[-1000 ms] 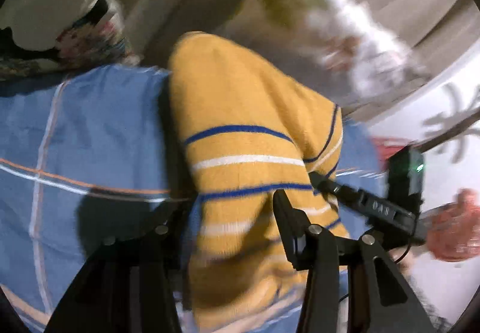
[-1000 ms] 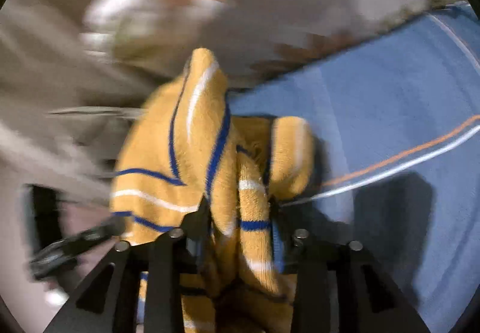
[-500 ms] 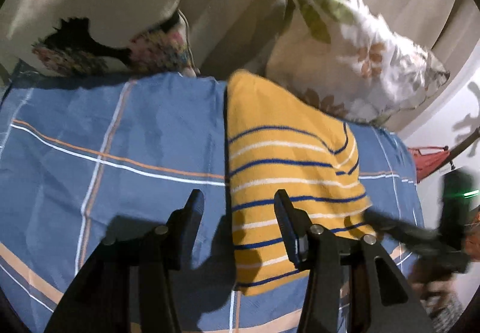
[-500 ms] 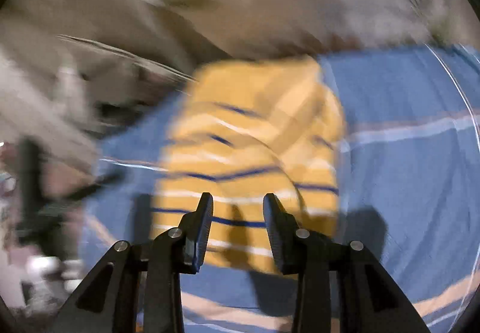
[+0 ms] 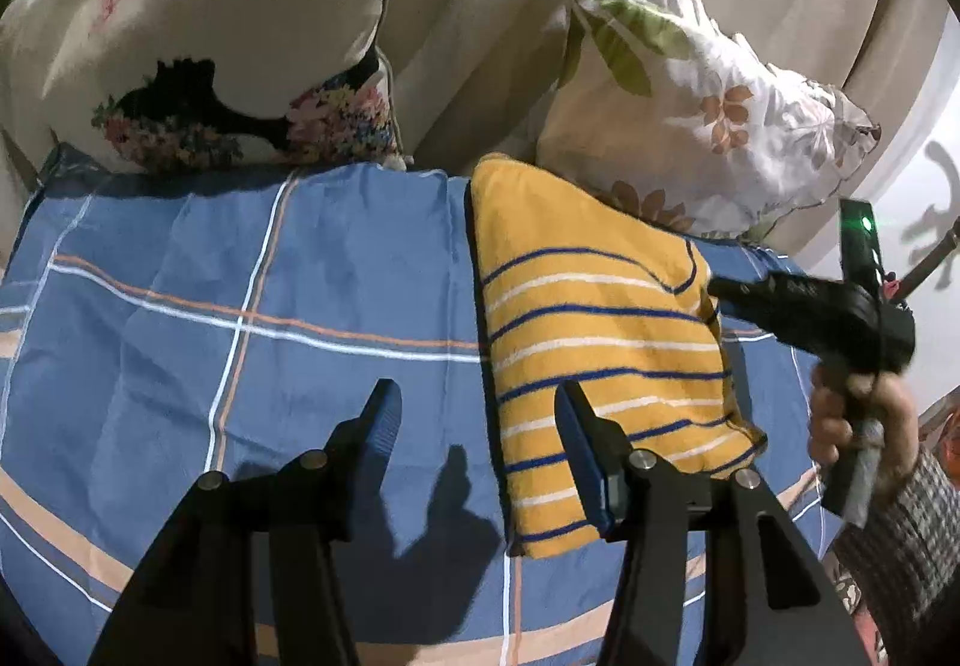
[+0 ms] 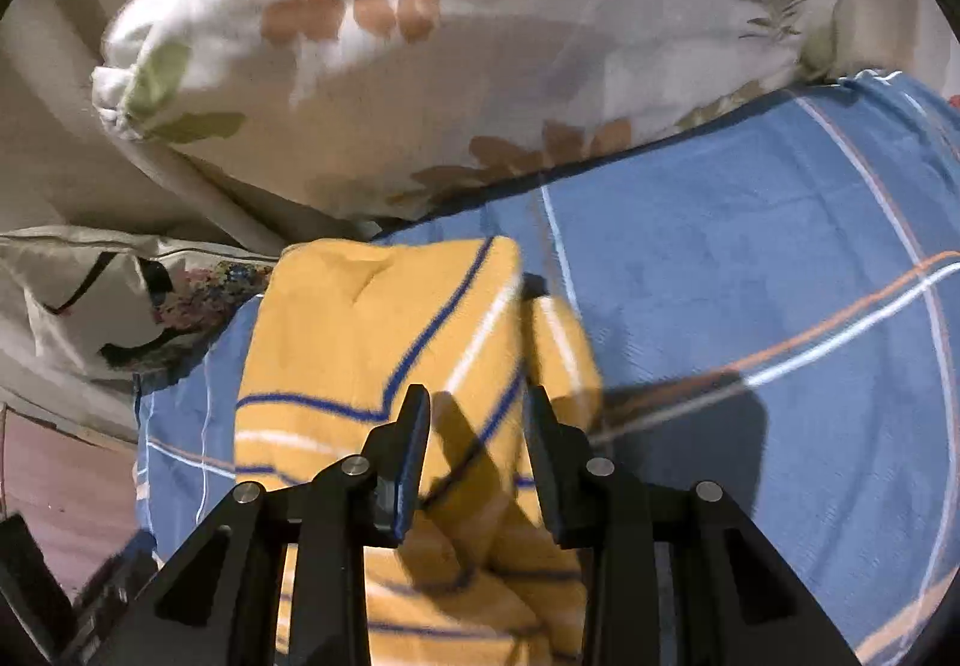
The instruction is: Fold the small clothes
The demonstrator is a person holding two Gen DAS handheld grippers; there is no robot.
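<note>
Hand (image 5: 858,420) in left view only, folded garment (image 5: 600,342)

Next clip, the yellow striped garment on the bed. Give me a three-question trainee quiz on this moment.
1. True or false: the left gripper holds the garment.
2. What lies under the garment? A) bare floor B) blue plaid sheet C) towel
3. How many pillows sit behind the garment?

Key:
1. False; its jaws are opening with nothing between them, above the sheet.
2. B
3. Two: the floral pillow and the printed pillow.
</note>
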